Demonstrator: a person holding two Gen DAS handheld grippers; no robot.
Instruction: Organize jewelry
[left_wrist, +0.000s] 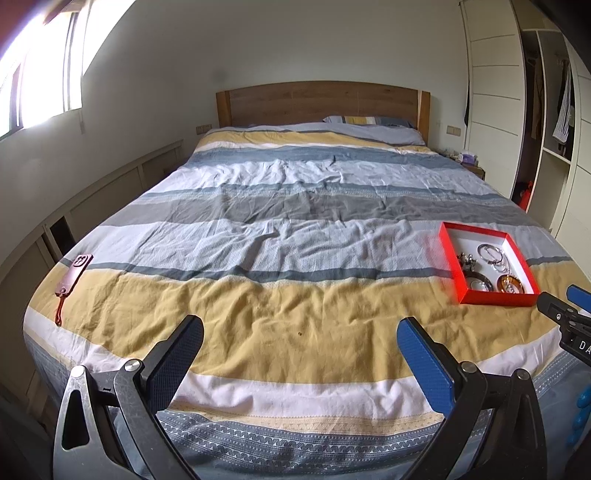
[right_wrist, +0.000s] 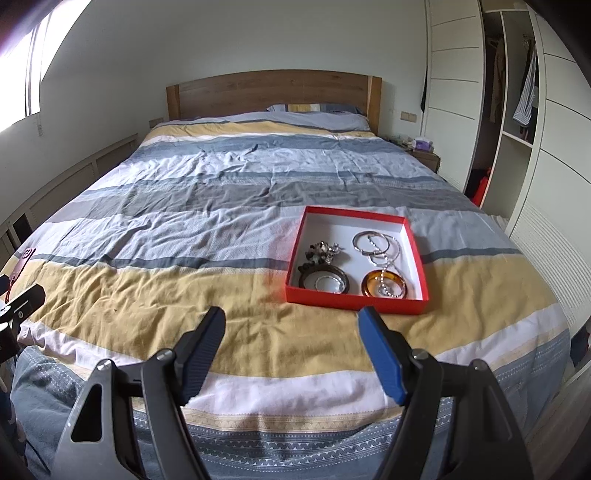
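The bed's duvet cover (right_wrist: 229, 206) carries broad stripes of mustard yellow, white, pale blue and grey, with a blue-and-white zigzag band along its foot edge. The jewelry box (right_wrist: 354, 301) is red outside and white inside, holding silver bangles (right_wrist: 373, 242), an amber bangle (right_wrist: 369, 286) and a dark brown bangle (right_wrist: 341, 277). A dusty-pink phone case (left_wrist: 72, 277) lies near the bed's left edge.

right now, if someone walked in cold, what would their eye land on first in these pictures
The red box jumps out first, sitting on the yellow stripe near the foot of the striped bed, on its right side, with silver bangles, an amber bangle and a dark wooden ring inside. Next come the two open, empty claws: the right claw just short of the box and the left claw over bare cover.
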